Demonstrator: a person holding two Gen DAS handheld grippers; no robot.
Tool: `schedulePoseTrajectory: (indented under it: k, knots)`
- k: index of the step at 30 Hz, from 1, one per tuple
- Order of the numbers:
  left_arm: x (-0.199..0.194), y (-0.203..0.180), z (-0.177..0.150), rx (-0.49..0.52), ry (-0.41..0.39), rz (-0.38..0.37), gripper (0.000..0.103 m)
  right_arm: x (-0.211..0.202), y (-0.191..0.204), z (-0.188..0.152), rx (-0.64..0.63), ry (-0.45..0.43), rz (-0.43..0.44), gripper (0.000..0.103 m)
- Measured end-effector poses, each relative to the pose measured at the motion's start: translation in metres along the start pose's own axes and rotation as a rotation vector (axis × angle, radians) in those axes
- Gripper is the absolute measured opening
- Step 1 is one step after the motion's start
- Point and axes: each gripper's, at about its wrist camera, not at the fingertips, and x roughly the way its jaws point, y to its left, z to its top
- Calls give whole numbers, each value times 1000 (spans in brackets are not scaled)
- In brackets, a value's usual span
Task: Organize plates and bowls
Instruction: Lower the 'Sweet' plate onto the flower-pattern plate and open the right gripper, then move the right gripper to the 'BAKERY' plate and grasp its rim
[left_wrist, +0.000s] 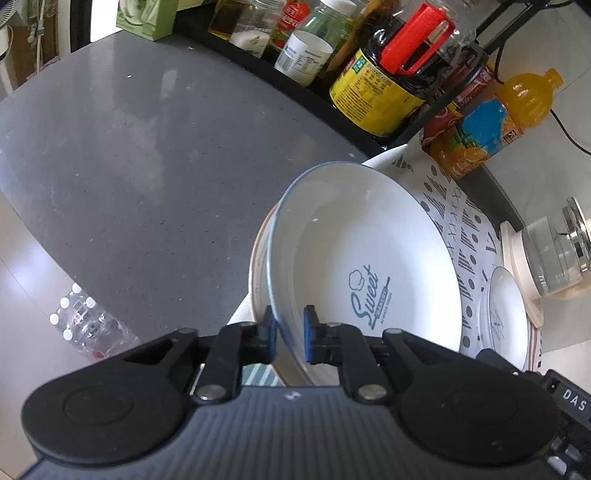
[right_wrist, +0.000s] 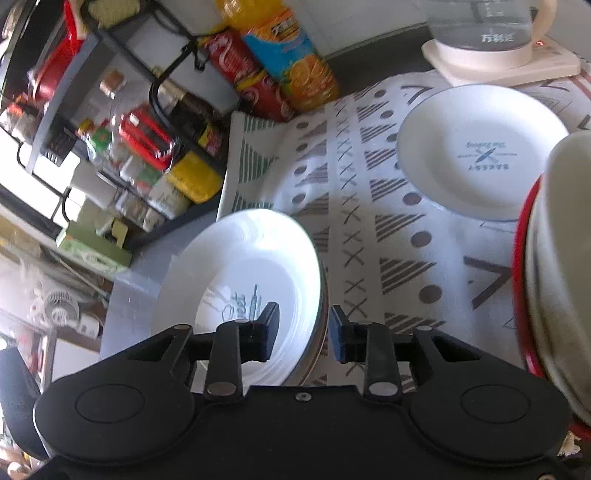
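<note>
My left gripper (left_wrist: 290, 338) is shut on the near rim of a white plate (left_wrist: 373, 254) with blue "Sweet" lettering, held tilted above another plate or stack under it. The same plate (right_wrist: 240, 280) shows in the right wrist view, on a stack at the edge of the patterned cloth (right_wrist: 369, 229). My right gripper (right_wrist: 304, 334) is open, its fingers either side of that stack's right rim. A second white plate (right_wrist: 480, 151) with a bakery logo lies flat on the cloth at the upper right; it also shows in the left wrist view (left_wrist: 504, 310). A white bowl in a red-rimmed dish (right_wrist: 554, 266) stands at the far right.
A grey countertop (left_wrist: 129, 147) spreads left. A black rack of jars and bottles (left_wrist: 369, 74) lines the back, with juice and cola bottles (right_wrist: 288, 62) beside it. A glass kettle on its base (right_wrist: 491, 40) stands behind the cloth. Water bottles (left_wrist: 81, 321) lie on the floor.
</note>
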Motion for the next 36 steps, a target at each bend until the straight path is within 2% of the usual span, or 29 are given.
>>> schedulePoseTrajectory:
  k: [3,5,11,13,24,28,32,36]
  knots:
    - [2,-2,5,-10,26,-5,26,-5,-4,5,23,-20,2,37]
    - [1,-4,7,-11,40,-13,31,-8,-4,10,26,-42,2,46]
    - [-7,-9,14,24,59,-15,47,-15,-9,31,54,-104,29,49]
    - [-10,-12,17,48,59,7,54,-15,-10,35,71,-118,37,49]
    - [-26,-23,46,114,25,3,59,-4,-1,47,120,-129,75,49]
    - [-26,-40,60,140,0,-15,68,-8,2,62,107,-136,56,59]
    - [-22,-59,72,165,-9,-37,73,-13,-1,75,110,-146,25,64]
    - [-15,-83,80,190,-6,-75,74,-21,-11,83,121,-167,-6,64]
